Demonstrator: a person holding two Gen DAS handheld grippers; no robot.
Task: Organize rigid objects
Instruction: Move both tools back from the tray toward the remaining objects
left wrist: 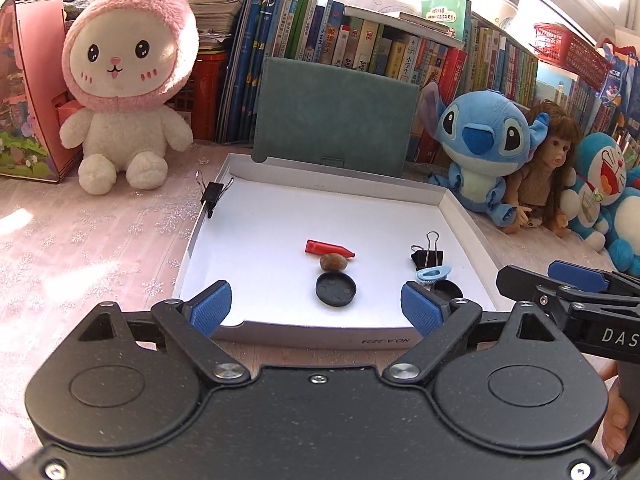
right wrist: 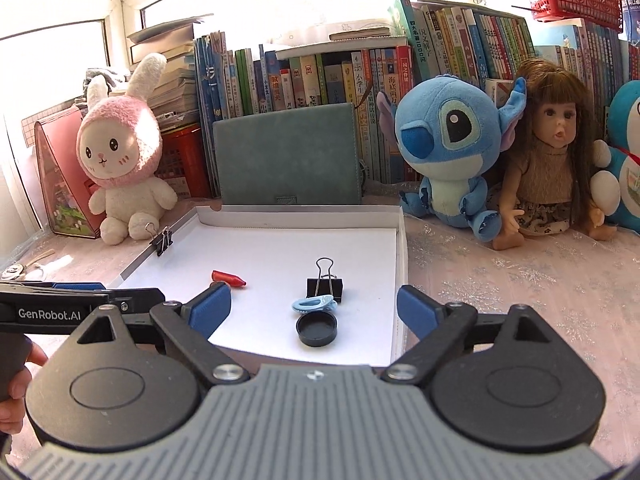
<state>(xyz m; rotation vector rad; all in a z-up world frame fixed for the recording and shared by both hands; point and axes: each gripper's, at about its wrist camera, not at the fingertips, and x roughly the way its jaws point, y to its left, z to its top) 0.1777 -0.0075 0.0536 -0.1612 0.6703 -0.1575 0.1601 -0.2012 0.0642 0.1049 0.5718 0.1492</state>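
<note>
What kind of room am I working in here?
Probably a child's room or home study: a sunlit table with rows of children's books along the back, plush toys such as the pink-hooded bunny, and a doll.

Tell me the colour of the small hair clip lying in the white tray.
Light blue hair clip, clearest in the right wrist view.

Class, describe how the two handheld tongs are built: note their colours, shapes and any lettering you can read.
Both tongs have black linkage arms with silver rivets, round black discs and blue textured pads. The left tongs have a speckled black body; the right tongs have a ribbed grey one. White lettering reads "GenRobot.AI" on the left handle and "DAS" on the right handle.
</note>
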